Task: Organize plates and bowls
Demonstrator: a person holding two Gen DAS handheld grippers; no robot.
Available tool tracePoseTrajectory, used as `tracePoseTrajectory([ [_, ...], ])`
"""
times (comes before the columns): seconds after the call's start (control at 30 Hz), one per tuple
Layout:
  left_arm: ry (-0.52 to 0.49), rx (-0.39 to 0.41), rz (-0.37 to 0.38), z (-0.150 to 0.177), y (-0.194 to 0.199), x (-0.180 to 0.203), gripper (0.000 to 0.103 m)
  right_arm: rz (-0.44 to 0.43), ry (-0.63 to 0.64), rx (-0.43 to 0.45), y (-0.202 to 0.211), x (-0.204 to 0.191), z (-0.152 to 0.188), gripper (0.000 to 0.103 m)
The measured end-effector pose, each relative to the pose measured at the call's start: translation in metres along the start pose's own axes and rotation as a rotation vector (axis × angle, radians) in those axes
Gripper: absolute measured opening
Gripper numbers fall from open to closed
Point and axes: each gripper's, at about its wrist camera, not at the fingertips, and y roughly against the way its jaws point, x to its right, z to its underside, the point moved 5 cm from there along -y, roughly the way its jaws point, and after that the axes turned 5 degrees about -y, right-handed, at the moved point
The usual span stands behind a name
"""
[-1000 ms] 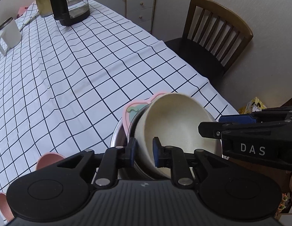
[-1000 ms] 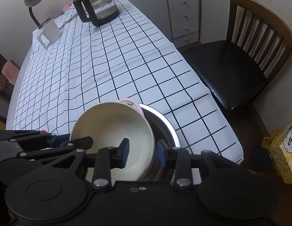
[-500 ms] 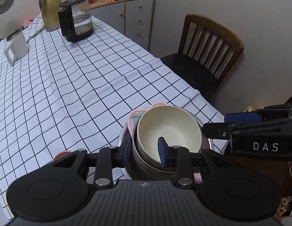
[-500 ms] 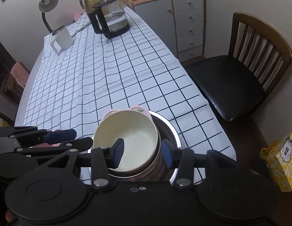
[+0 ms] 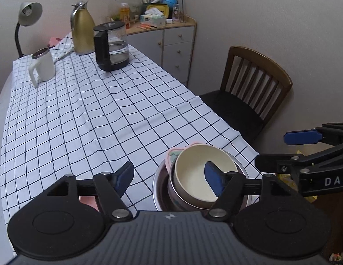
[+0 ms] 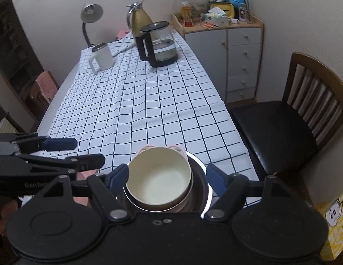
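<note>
Both the left gripper and right gripper are opening, holding nothing — each should lift straight off, not bumping the cream bowl nested at lower centre.

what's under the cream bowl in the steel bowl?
The cream bowl is nested in a pink dish with a patterned rim, which sits inside the steel bowl. The pink dish's inside and the steel bowl's bottom are covered, so anything else there can't be seen.
</note>
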Motion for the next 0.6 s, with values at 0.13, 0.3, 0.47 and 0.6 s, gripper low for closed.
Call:
tracePoseTrajectory([
  [0.13, 0.053, 0.011, -0.028, 0.008, 0.0, -0.004, 0.071, -0.014, 0.058, 0.008, -0.002, 0.006, 0.001, 0.093],
  [0.3, 0.14, -0.022, -0.078, 0.025, -0.011, -0.008, 0.071, -0.045, 0.134, -0.007, -0.009, 0.017, 0.004, 0.099],
  [0.47, 0.23, -0.089, -0.112, 0.054, -0.032, -0.015, 0.071, -0.08, 0.153, -0.056, -0.027, 0.035, 0.01, 0.099],
  [0.6, 0.267, -0.144, -0.149, 0.076, -0.05, -0.016, 0.071, -0.083, 0.163, -0.101, -0.046, 0.051, 0.014, 0.098],
])
